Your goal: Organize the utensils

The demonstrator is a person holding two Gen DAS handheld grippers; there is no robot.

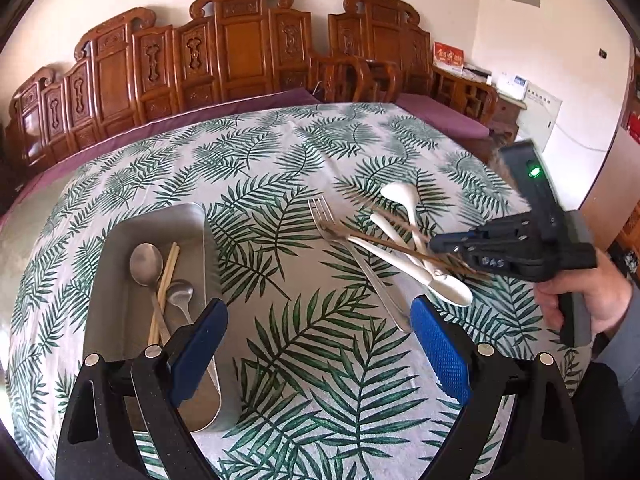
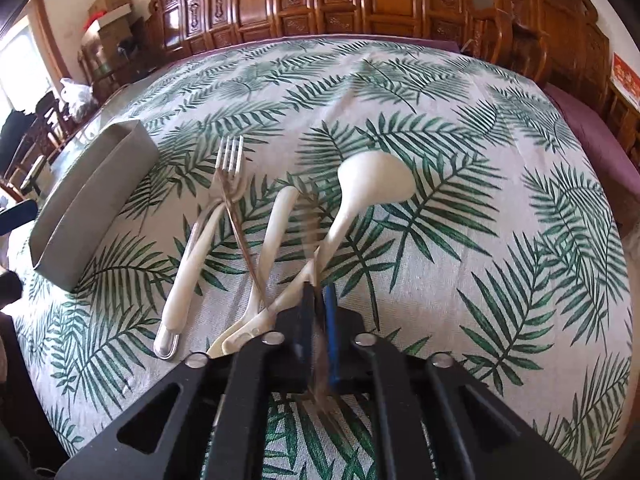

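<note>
1. Room with a carved wooden bench (image 1: 240, 52) along the wall; desk (image 1: 320, 152) in front of it, covered in a white cloth with green fern print.
2. Task's thing now: pair of thin dark brown chopsticks (image 1: 384, 242), pinched at one end by the right hand-held gripper (image 2: 318, 300). Jaws nearly closed on the sticks; the free ends stick out over the loose pile, blurred.
3. Handling, as a judgement: light, stiff, thin and smooth, so likely to twist or slip apart in the pads. An end grip lets them swing; taking them nearer the middle would probably be steadier.
4. Loose pile just beneath: three white spoons (image 2: 370, 178) lying crossed, glossy, probably ceramic or plastic and maybe chip-prone, plus a metal fork (image 2: 230, 160) with tines pointing away. Best taken by the handles.
5. Grey metal tray (image 1: 192, 216) well left of the pile, already holding two steel spoons (image 1: 146, 262) and pale wooden chopsticks (image 1: 168, 272).
6. Left hand-held gripper (image 1: 316, 344) wide open, nothing between its blue pads (image 1: 438, 344), near the tray's near end.
7. A person's hand (image 1: 584, 300) grips the right tool's handle.
</note>
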